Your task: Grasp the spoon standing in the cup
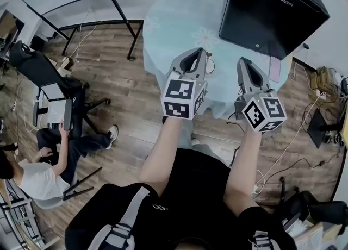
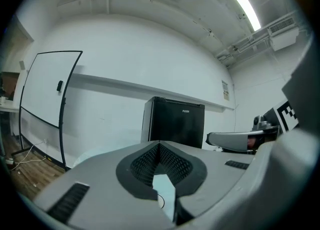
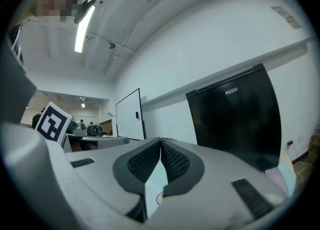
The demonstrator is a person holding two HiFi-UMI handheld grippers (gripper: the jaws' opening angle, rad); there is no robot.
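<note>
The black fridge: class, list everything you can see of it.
The black fridge is a boxy unit, smooth and dark, with pale lettering near the top of its door. It stands upright and shut against the white wall, behind the round table with a pale blue cloth. Nothing rests on it.

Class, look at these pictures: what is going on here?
A person holds two grippers, the left gripper and right gripper, both shut and empty, held out towards a round table next to a black fridge. No cup or spoon shows in any view, so nothing is grasped yet. Another person sits at the left.
</note>
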